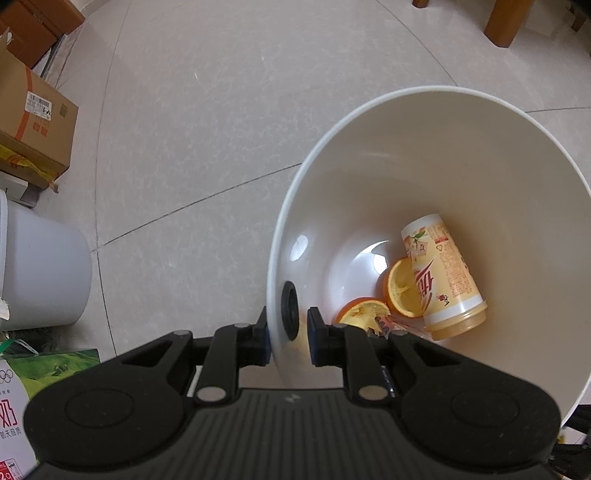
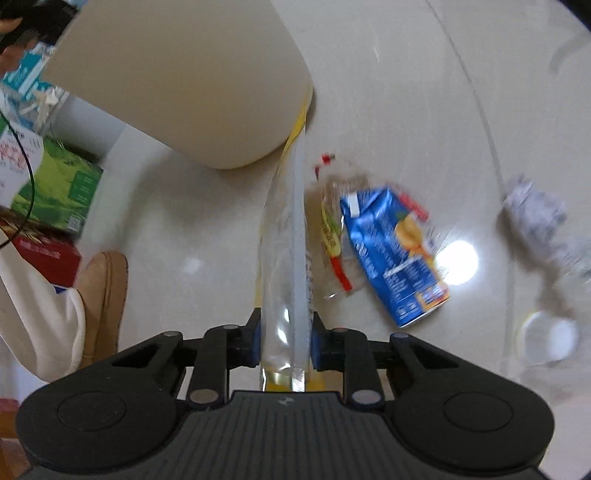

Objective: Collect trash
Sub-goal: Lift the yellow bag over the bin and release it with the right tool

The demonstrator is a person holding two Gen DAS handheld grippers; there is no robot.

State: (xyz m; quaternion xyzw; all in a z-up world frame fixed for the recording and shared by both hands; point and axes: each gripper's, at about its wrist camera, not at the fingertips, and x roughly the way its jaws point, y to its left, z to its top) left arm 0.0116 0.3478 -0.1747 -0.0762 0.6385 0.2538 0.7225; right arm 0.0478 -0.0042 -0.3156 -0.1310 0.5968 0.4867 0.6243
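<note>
My left gripper [image 1: 289,332] is shut on the near rim of a white trash bin [image 1: 424,155], one finger outside the wall and one inside. In the tilted bin lie a yellow drink bottle [image 1: 443,273] and two squeezed orange halves [image 1: 402,291]. My right gripper [image 2: 286,332] is shut on a long clear plastic wrapper with a yellow edge [image 2: 284,240], which hangs toward the bin's outer wall [image 2: 192,81]. On the floor beyond it lie a blue juice carton [image 2: 395,254], a clear wrapper with red print [image 2: 332,236] and crumpled paper [image 2: 532,210].
Cardboard boxes [image 1: 37,122] and a white bucket [image 1: 40,273] stand at the left, with wooden furniture legs [image 1: 506,22] at the far right. A person's tan slipper [image 2: 103,295], a green box [image 2: 62,188] and a white cup [image 2: 546,339] are on the tiled floor.
</note>
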